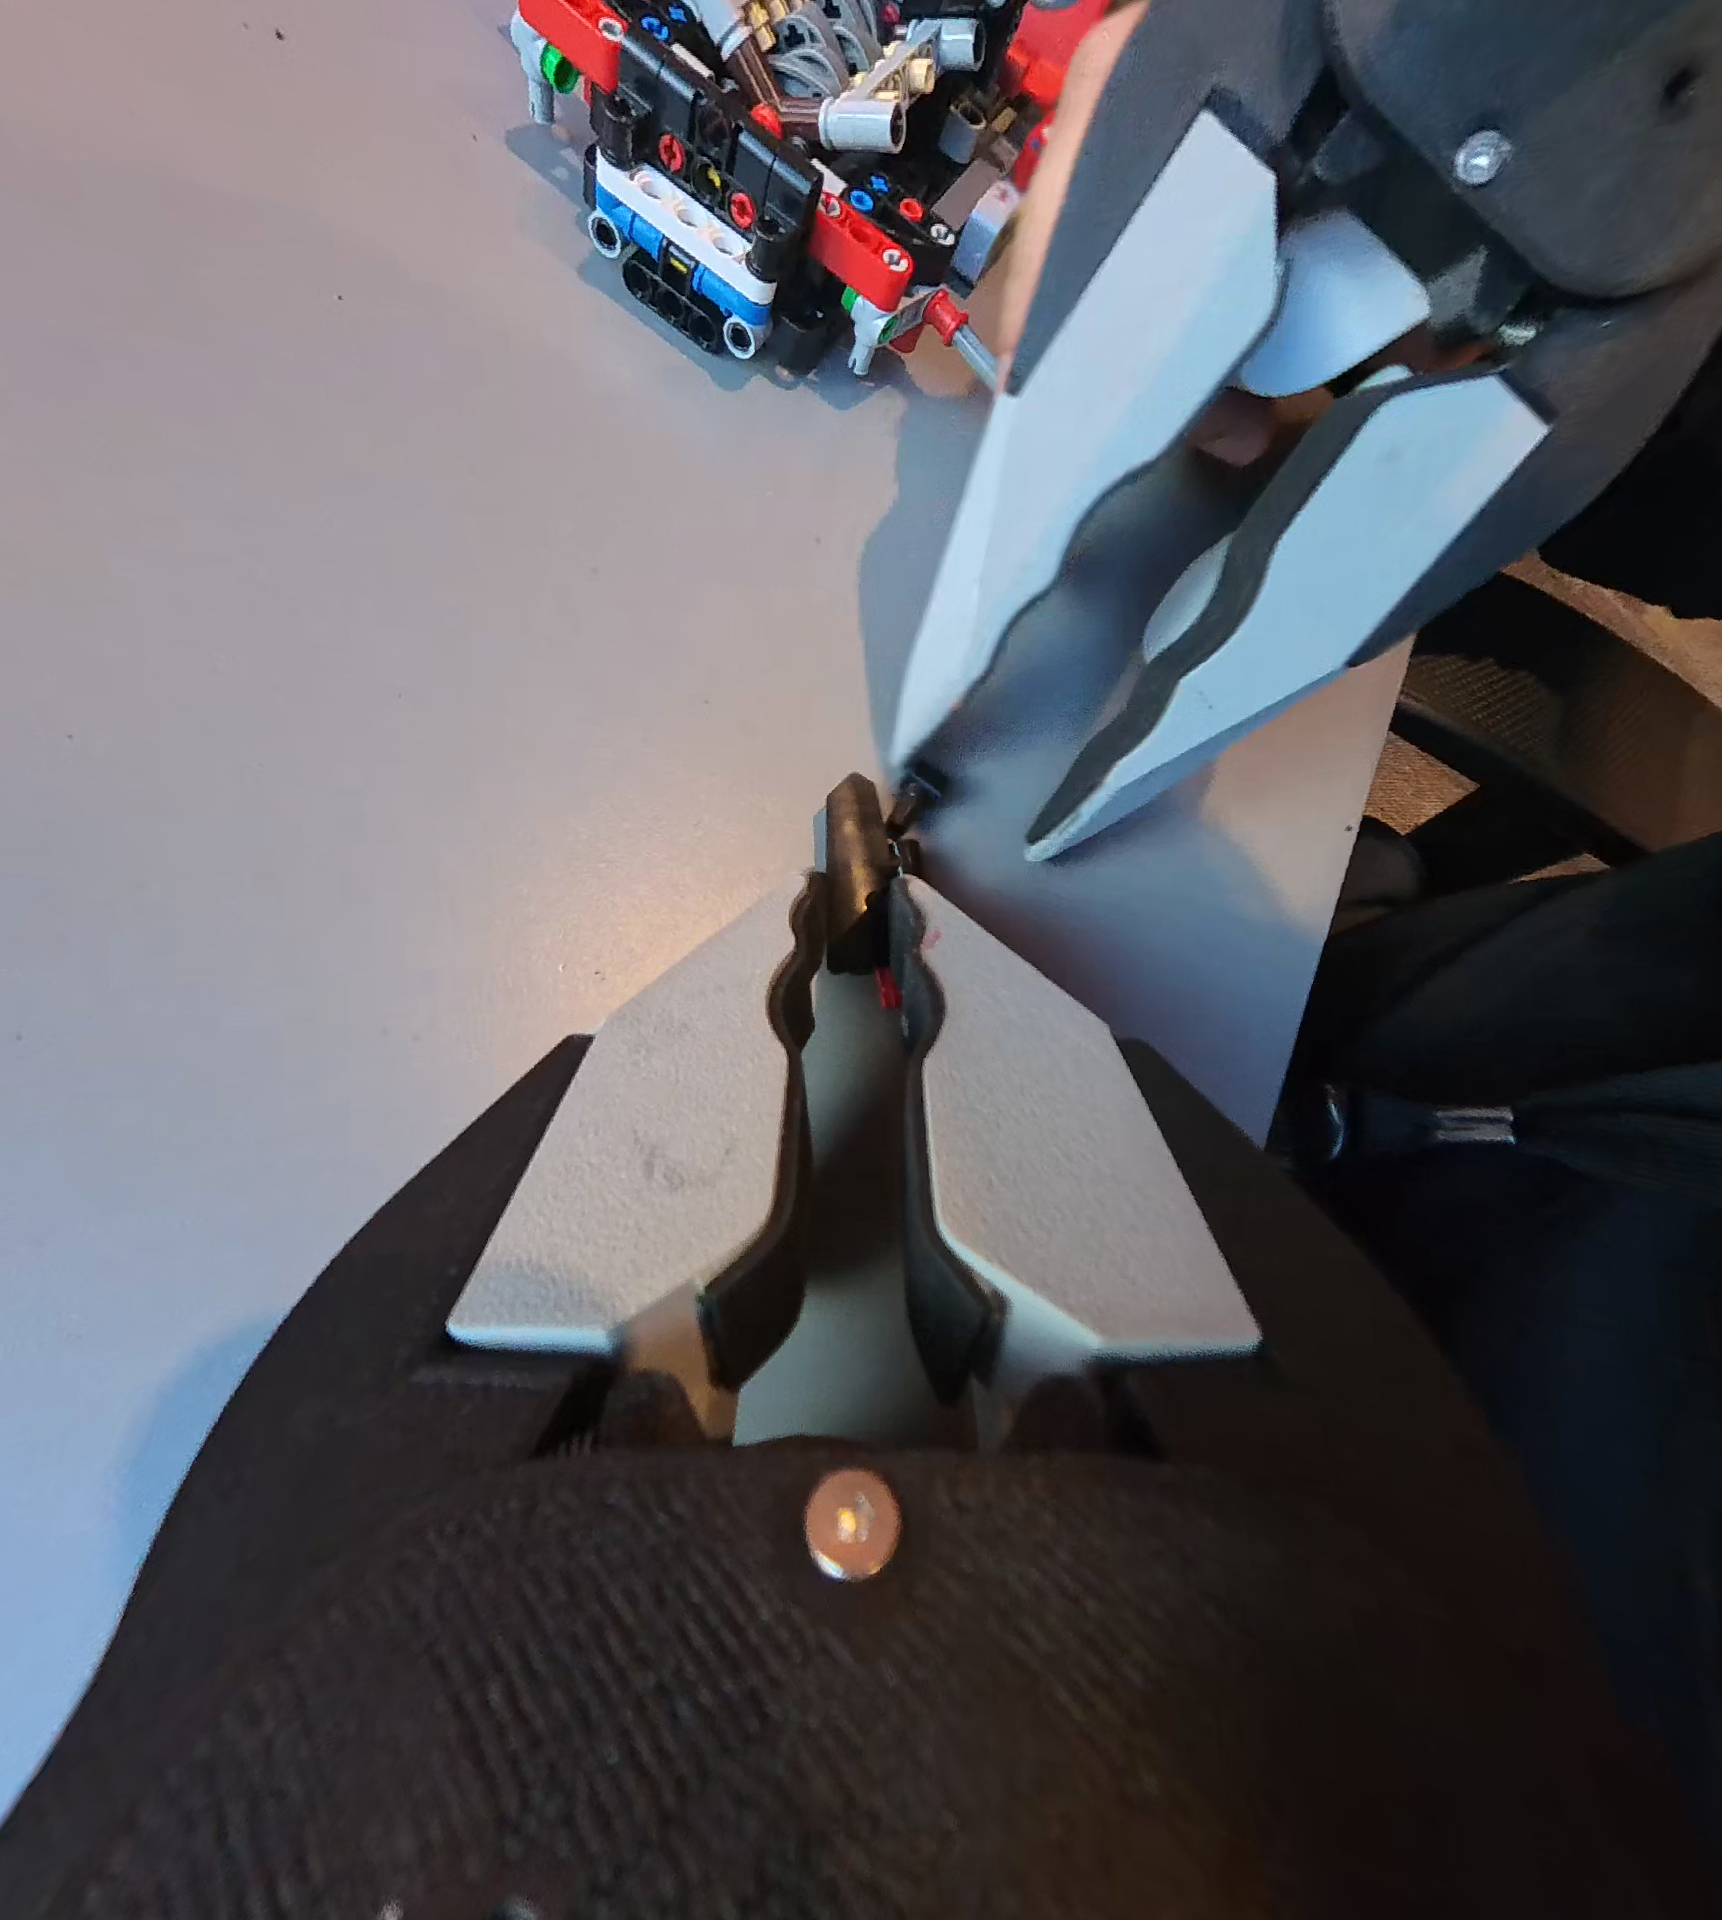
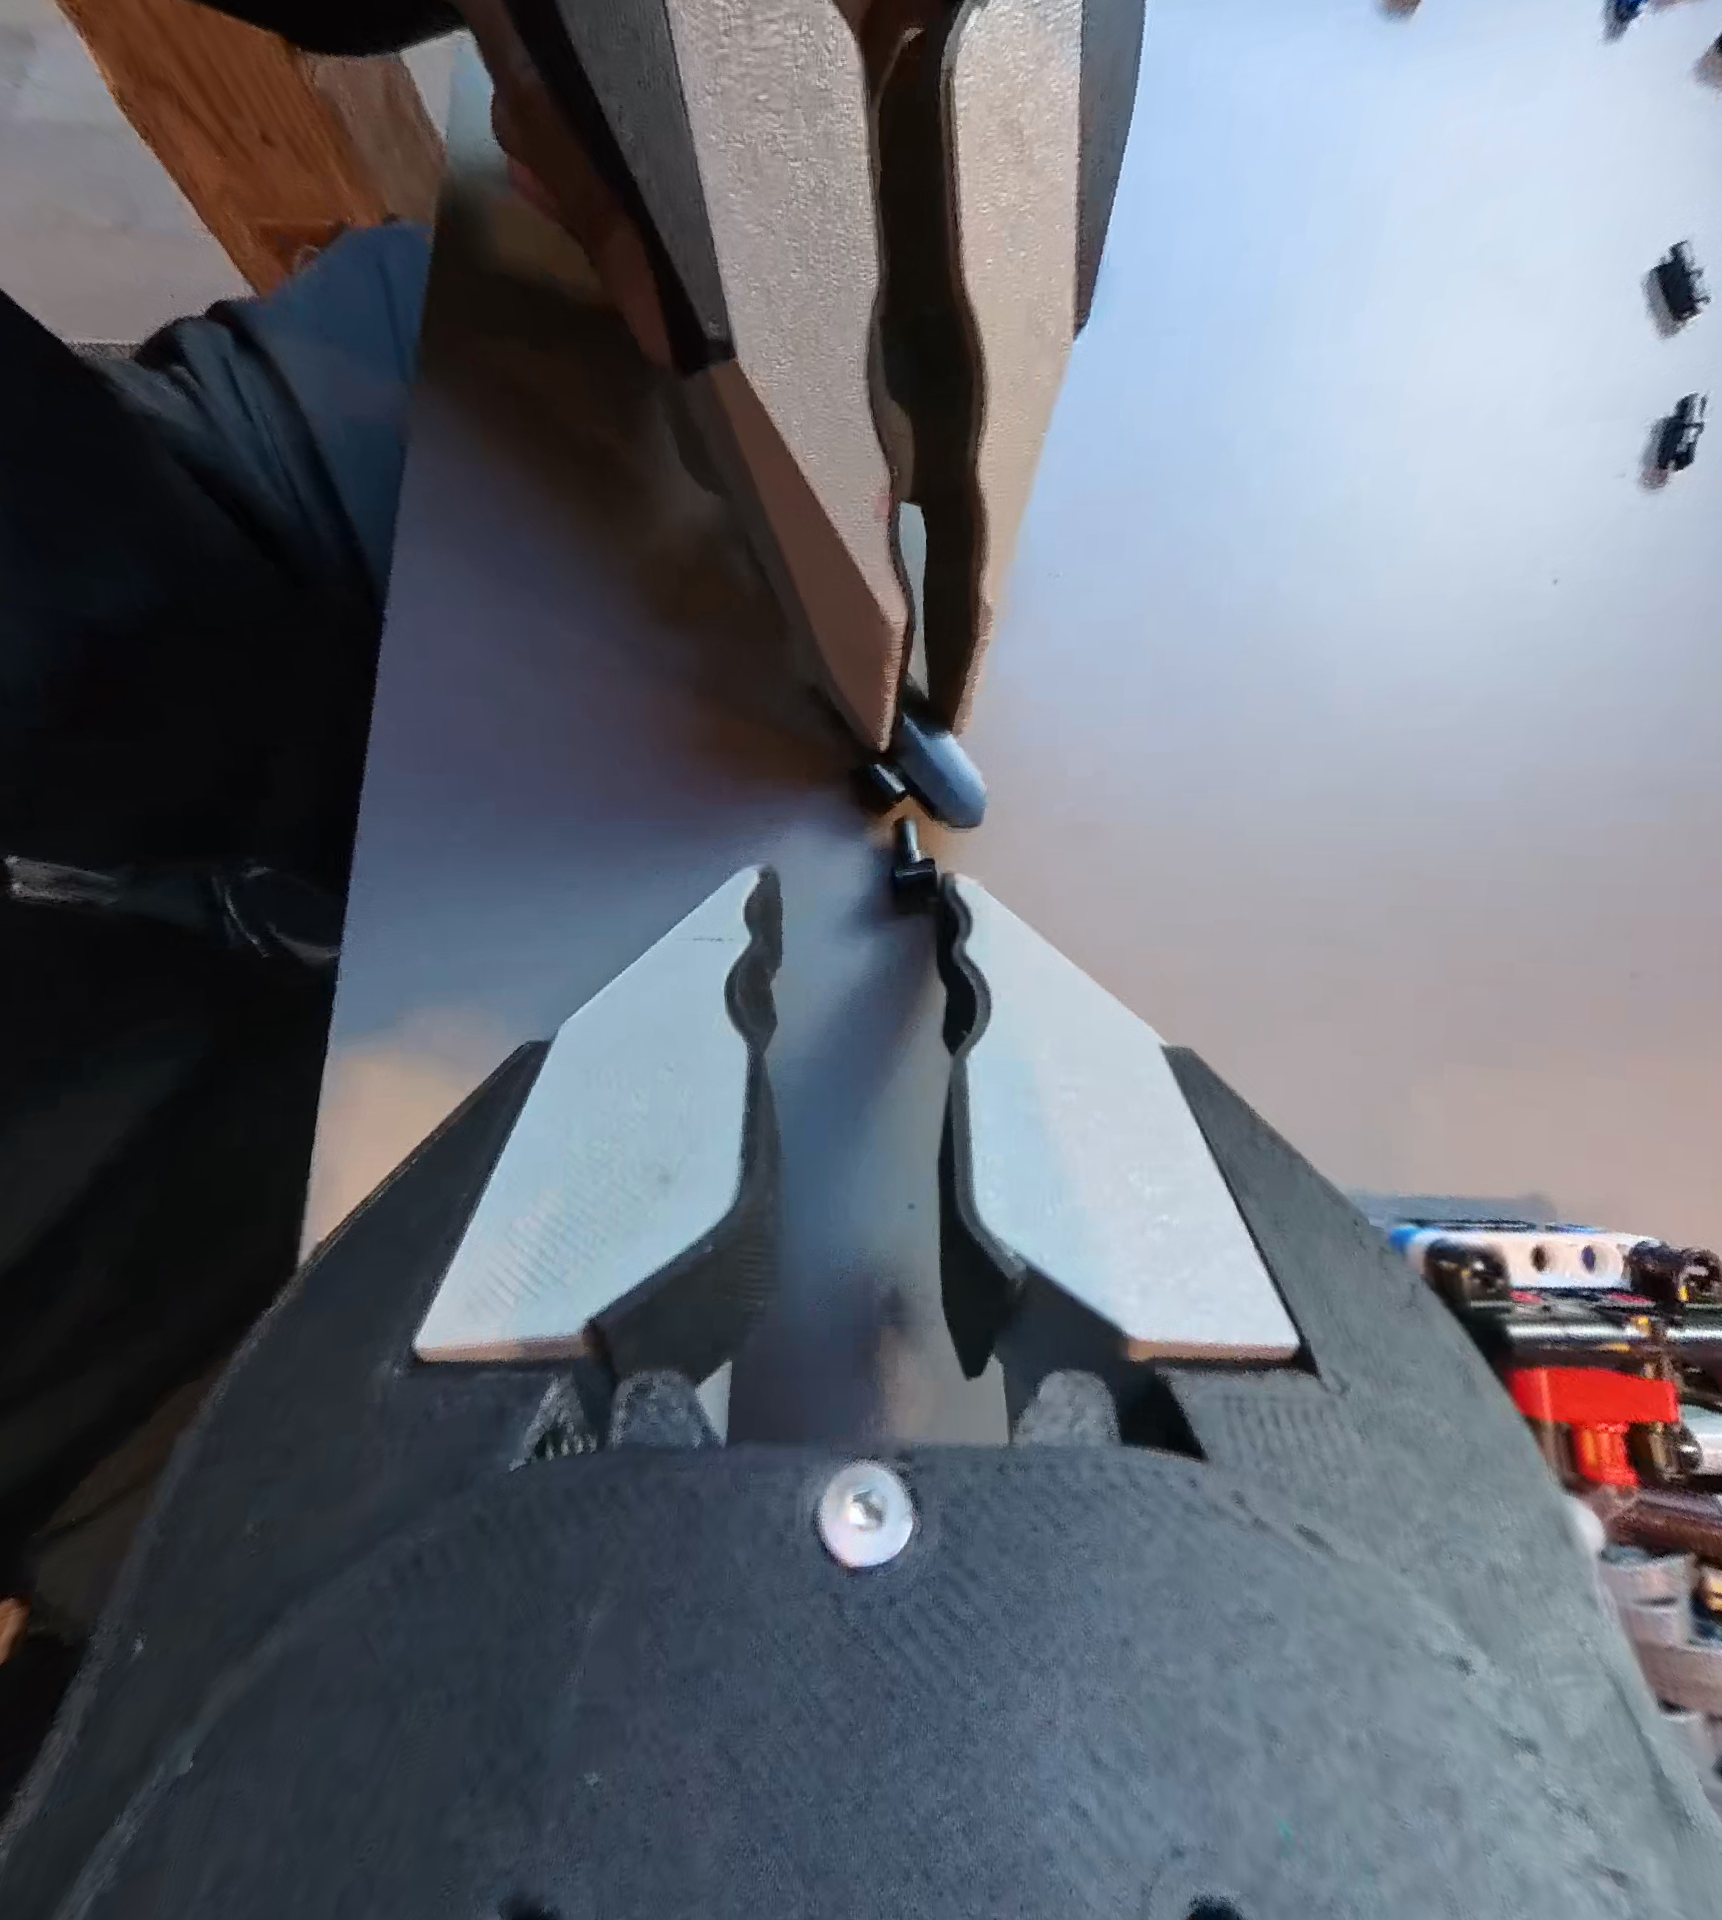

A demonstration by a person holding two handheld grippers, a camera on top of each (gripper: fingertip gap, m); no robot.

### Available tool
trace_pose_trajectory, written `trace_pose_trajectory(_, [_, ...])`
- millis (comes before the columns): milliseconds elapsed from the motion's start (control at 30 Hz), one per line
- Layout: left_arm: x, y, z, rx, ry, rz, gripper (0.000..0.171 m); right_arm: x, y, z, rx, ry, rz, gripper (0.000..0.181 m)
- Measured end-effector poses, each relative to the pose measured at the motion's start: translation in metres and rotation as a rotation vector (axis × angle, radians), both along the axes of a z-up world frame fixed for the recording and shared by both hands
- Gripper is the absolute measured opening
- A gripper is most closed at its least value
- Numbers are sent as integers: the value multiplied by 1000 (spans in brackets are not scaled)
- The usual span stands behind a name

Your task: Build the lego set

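Plastic, small and black: a short rounded lego piece (image 1: 855, 862) sits clamped at the very tips of the left gripper (image 1: 862, 914), with a sliver of red showing behind it between the pads. Just off its nose lies a tiny black pin (image 2: 907, 868), which looks loose and touches the inner tip of one finger of the right gripper (image 2: 857, 883); that gripper's jaws stand apart with nothing between them. Whether the pin rests on the table (image 1: 265, 623) or is balanced against the finger, the views do not settle. Both parts are likely very light, stiff and smooth, so they could twist or squirt out under a careless squeeze; the pin should probably be taken across its middle collar, leaving one end free to press into the held piece. Farther off on the table stands the partly built model (image 1: 732, 177) in red, black, blue and white, and a few spare black parts (image 2: 1672, 286) lie scattered well apart.
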State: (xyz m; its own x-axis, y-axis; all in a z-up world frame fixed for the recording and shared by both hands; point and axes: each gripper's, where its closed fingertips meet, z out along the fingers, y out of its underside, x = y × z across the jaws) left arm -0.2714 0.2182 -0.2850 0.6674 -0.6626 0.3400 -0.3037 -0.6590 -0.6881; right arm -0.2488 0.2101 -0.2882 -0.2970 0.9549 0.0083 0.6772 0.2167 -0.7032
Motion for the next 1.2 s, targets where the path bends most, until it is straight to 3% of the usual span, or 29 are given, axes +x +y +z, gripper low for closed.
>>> trace_pose_trajectory(167, [0, 0, 0, -16, -17, 2, 9, 10, -22, 8, -29, 26, 52, 17])
trace_pose_trajectory(333, [0, 0, 0, -14, -15, -2, 9, 5, 2, 8, -9, 17, -97, 17])
trace_pose_trajectory(567, [0, -1, 0, -8, -10, -4, 9, 0, -9, 16, 39, 60, -177, 1])
trace_pose_trajectory(700, [0, -1, 0, -7, -8, -23, 8, 0, 0, 15, 79, 63, -272, 3])
trace_pose_trajectory(967, [2, -2, 0, 34, 34, -205, 8, 1, 3, 11, 89, 59, -335, 8])
trace_pose_trajectory(1200, [5, 3, 0, 73, 72, -290, 9, 3, 4, 1, 41, 34, -383, 14])
